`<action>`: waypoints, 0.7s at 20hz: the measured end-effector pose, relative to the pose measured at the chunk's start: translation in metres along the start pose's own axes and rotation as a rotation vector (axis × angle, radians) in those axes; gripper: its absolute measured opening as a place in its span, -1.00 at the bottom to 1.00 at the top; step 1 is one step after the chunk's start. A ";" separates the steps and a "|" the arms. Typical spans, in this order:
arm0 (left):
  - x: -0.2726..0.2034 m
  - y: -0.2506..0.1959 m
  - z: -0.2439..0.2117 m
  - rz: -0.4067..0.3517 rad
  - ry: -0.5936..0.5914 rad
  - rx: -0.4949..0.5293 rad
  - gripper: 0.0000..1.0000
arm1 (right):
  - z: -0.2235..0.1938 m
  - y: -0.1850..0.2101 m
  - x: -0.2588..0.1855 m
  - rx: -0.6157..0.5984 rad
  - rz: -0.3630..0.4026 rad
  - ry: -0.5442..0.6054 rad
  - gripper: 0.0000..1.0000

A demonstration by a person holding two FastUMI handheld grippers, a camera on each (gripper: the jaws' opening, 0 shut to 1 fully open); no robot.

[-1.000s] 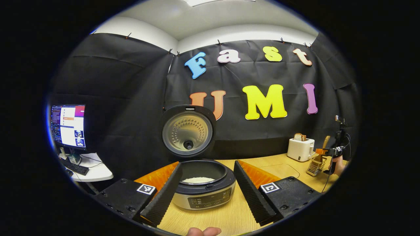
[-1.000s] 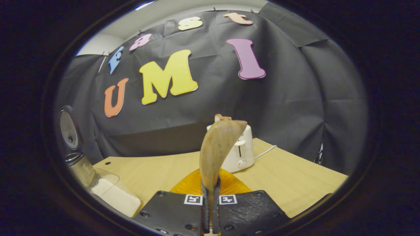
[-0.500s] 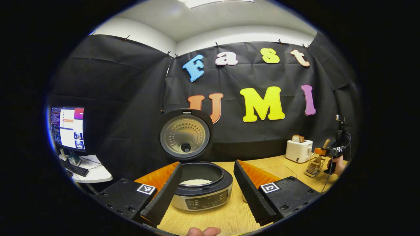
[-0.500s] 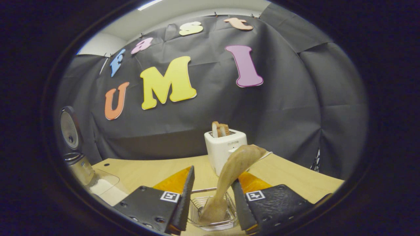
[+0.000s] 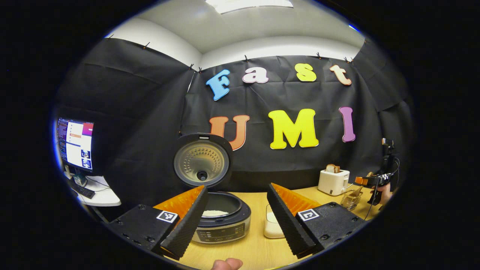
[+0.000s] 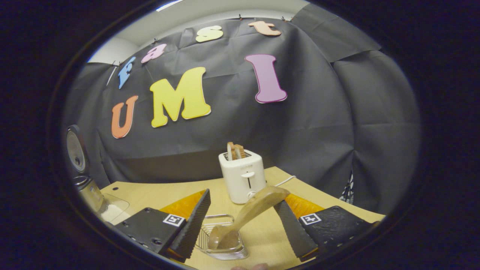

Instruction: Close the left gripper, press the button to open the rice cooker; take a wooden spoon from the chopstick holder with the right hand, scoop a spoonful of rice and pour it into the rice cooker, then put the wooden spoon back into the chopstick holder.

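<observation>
Wooden spoon (image 6: 250, 210) stands in the wire chopstick holder (image 6: 221, 243), leaning up to the right between the fingers of the right gripper (image 6: 242, 225), whose jaws are spread wide and grip nothing; a white toaster (image 6: 242, 180) sits beyond them. The left gripper (image 5: 236, 215) is also wide open and empty, with the rice cooker (image 5: 221, 221) just ahead between its fingers, lid (image 5: 202, 160) raised upright, white rice visible in the pot, and a rice container (image 5: 270, 227) just right of the cooker.

Left gripper (image 5: 236, 221) is level with its jaws spread wide, holding nothing. Right gripper (image 6: 240, 225) likewise has its jaws wide apart and empty, pointing forward and slightly down.
</observation>
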State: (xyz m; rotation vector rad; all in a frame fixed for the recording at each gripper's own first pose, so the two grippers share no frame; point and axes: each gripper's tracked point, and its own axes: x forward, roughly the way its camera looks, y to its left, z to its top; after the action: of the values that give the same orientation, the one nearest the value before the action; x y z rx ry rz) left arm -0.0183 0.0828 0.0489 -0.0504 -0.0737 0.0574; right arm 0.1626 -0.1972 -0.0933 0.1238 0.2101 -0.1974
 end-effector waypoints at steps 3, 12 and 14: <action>0.002 -0.014 0.000 -0.001 0.011 -0.021 1.00 | 0.009 -0.013 -0.017 0.000 -0.001 -0.010 0.84; 0.035 0.020 0.049 0.075 0.006 -0.045 1.00 | 0.011 -0.035 -0.071 0.000 0.003 -0.005 0.91; 0.052 0.027 0.070 0.073 0.012 -0.034 0.99 | 0.011 -0.031 -0.085 -0.010 0.030 -0.003 0.91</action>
State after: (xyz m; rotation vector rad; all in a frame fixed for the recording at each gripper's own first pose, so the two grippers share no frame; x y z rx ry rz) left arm 0.0266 0.1164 0.1206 -0.0874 -0.0607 0.1286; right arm 0.0767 -0.2133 -0.0669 0.1166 0.2065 -0.1667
